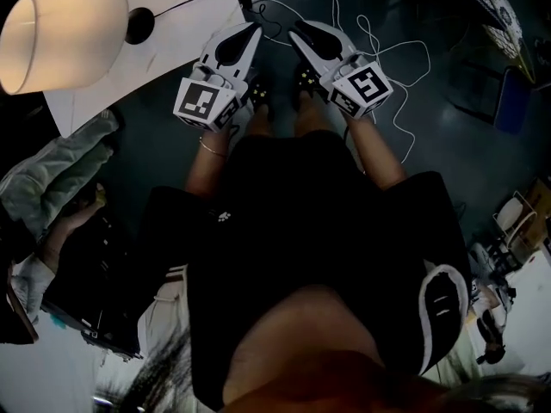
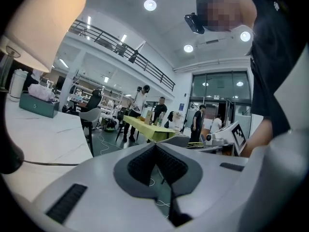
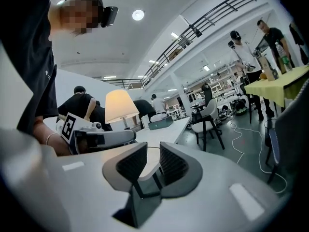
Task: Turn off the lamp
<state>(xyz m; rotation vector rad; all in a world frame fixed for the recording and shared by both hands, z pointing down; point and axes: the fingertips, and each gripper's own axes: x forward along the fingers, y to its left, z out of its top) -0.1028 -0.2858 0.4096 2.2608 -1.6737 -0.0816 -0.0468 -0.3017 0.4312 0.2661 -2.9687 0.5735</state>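
Before the person's torso, the closed left hand-held gripper and slightly open right hand-held gripper hang empty, seemingly poised to reach for the lit lamp.

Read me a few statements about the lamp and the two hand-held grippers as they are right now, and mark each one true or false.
1. The lamp is lit. True.
2. The left hand-held gripper is clamped on the lamp's cord. False: its jaws are together on nothing, and the cord lies on the white table, away from it.
3. The right hand-held gripper has its jaws apart with nothing between them. True.
4. The lamp stands on the dark floor. False: it stands on the white table, to the left of both grippers in the head view.
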